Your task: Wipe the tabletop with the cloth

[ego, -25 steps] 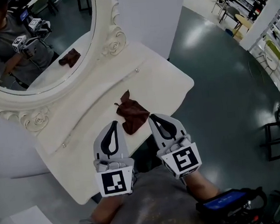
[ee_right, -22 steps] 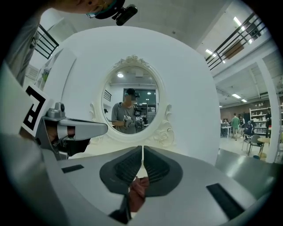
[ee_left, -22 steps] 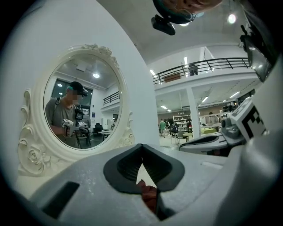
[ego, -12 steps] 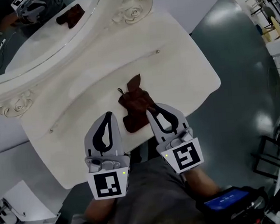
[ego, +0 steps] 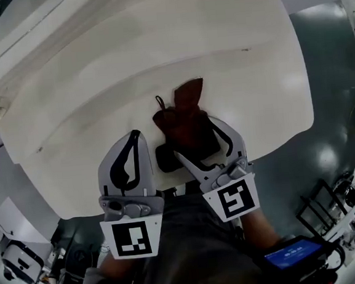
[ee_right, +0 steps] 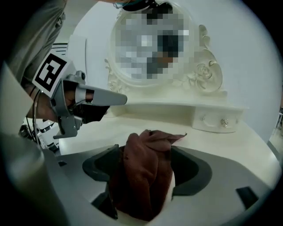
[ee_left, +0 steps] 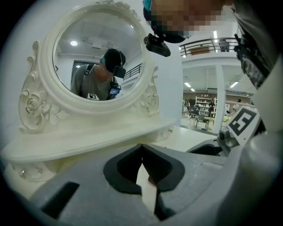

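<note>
A crumpled brown cloth (ego: 185,122) lies near the front edge of the cream dressing-table top (ego: 100,102). My right gripper (ego: 192,138) is down over it, and its jaws have just been opening. They now stand wide apart with the cloth (ee_right: 143,172) bunched between them on the table. My left gripper (ego: 135,136) is shut with nothing in it, just left of the cloth, over the table's front edge. In the left gripper view its tips (ee_left: 141,146) meet and point toward the mirror.
An oval mirror (ee_left: 97,57) in a carved cream frame stands at the back of the table. Below it a small drawer has a knob (ee_right: 224,122). Dark floor (ego: 337,62) lies beyond the table's right edge. My left gripper (ee_right: 88,95) shows at the left of the right gripper view.
Both grippers have come down toward the table. The right one, shut before, has opened and now straddles the cloth. The head view has tipped down, so the mirror has left it.
</note>
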A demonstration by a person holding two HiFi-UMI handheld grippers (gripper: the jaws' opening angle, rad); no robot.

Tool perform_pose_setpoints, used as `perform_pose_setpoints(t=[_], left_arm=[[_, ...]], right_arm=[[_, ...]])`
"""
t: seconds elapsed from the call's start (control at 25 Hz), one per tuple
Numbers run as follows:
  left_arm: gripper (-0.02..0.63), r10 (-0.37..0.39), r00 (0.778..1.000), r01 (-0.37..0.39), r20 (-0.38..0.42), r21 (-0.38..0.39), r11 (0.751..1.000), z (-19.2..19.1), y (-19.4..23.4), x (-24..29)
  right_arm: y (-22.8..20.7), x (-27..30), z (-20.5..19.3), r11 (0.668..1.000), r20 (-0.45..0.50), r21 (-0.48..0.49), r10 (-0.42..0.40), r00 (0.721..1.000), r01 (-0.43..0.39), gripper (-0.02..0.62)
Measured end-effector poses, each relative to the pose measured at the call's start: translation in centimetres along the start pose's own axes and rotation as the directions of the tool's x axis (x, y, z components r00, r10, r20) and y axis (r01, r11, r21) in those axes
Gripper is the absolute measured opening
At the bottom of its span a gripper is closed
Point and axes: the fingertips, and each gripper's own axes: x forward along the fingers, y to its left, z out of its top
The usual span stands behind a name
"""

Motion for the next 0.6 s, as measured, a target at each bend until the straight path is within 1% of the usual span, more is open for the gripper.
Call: perform_pose_setpoints(t=[0.08,0.16,0.32,0.36,0.44,0.48,0.52,0.6], left_arm=[[0.015,0.009,1.000,-0.009,-0.015,-0.013,1.000,-0.4,0.0,-0.1],[0.015,0.014,1.000,-0.015,-0.025,-0.022,1.000,-0.7,-0.2,-0.1],[0.015,0.017,1.000,-0.018,-0.025,-0.028,0.999,-0.5,-1.2,0.5],[0.015,0.016,1.000,-0.017,-0.025,-0.027,0.999,-0.4,-1.4,0.5],[0.015,0.015,1.000,-0.016,-0.021,-0.023,1.000,-0.4,-1.4,0.1],[0.015,0.018,1.000,-0.019,-0.017,-0.024,1.000,-0.5,-1.2,-0.2],[0.015,0.022,1.000,-0.023,-0.013,-0.026,0.999,-0.5,-0.9,-0.5],[0.015,0.026,1.000,-0.026,-0.011,-0.023,0.999,-0.5,-0.8,-0.9]], right_arm=[[0.4,0.4,-0.7,0.999,-0.065,-0.040,0.024,0.998,-0.027,0.321],[0.7,0.6,-1.2,0.997,-0.110,-0.071,0.036,0.993,-0.044,0.319],[0.4,0.3,-1.5,0.996,-0.145,-0.058,0.052,0.988,-0.061,0.316],[0.4,0.3,-1.5,0.996,-0.147,-0.061,0.056,0.988,-0.065,0.299],[0.9,0.5,-1.5,0.995,-0.144,-0.072,0.052,0.988,-0.063,0.179],[1.2,0.7,-1.4,0.996,-0.142,-0.073,0.047,0.989,-0.058,0.130],[1.4,1.0,-1.4,0.996,-0.141,-0.069,0.044,0.989,-0.054,0.102],[1.3,1.2,-1.5,0.998,-0.140,-0.048,0.039,0.989,-0.046,0.068]])
